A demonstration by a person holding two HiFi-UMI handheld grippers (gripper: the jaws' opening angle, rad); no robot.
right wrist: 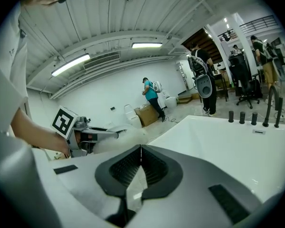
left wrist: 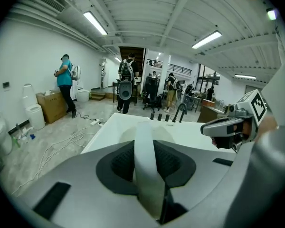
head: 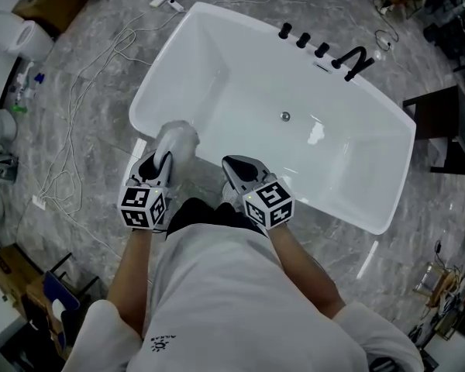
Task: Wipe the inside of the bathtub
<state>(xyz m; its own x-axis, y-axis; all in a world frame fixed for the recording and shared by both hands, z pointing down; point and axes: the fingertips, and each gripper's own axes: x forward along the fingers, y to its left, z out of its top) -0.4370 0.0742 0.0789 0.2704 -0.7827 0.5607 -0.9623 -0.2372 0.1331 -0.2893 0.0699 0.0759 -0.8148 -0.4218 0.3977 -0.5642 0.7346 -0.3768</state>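
Our left gripper [head: 158,163] pinches the white cloth [head: 176,136] at the bathtub's [head: 217,68] near rim. Our right gripper [head: 237,166] is pressed together, empty. We should press the cloth flat and rub slowly.

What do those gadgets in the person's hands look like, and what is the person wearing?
Both the left tool and the right tool are light grey, with black ribbed pads inside the jaws and a cube of black-and-white square markers at the rear. The person wears a white short-sleeved shirt.
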